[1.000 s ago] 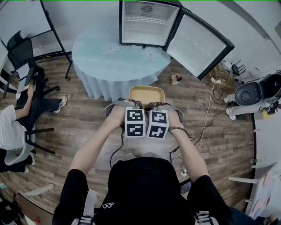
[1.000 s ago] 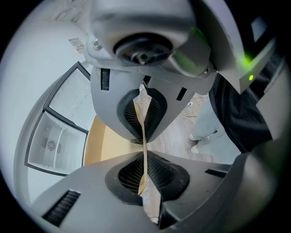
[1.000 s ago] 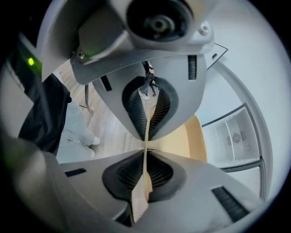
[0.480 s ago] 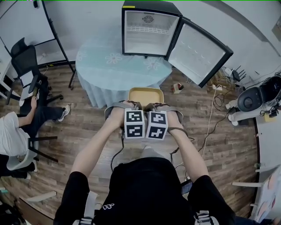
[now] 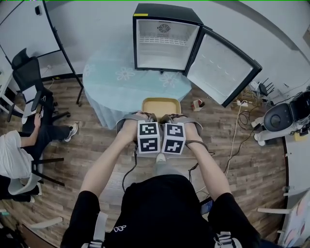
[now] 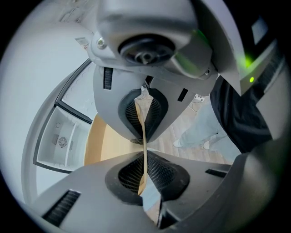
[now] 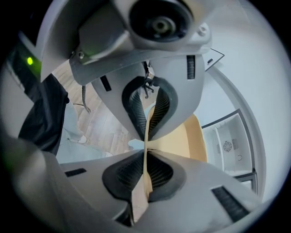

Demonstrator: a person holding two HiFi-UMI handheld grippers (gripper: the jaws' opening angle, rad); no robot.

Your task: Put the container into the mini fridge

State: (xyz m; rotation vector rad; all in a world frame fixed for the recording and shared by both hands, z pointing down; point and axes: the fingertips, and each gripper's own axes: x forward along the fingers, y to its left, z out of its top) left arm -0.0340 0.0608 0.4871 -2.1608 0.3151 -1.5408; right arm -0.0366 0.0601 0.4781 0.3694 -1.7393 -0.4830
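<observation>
Both left gripper (image 6: 144, 148), right gripper (image 7: 145, 148) jaws pinch container (image 5: 161, 105) rim; mini fridge (image 5: 167, 41) open.

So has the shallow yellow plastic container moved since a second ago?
Yes. The shallow yellow container has moved toward the open black mini fridge: in the head view the gap to its base has narrowed.

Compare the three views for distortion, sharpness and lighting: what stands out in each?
Head view: wide-angle bending tilts the mini fridge and bows straight lines; light is even, detail sharp. Left gripper view: a dark round border; the left gripper's close housing is soft. Right gripper view: same round border; the container's tan wall reads clearly.
</observation>
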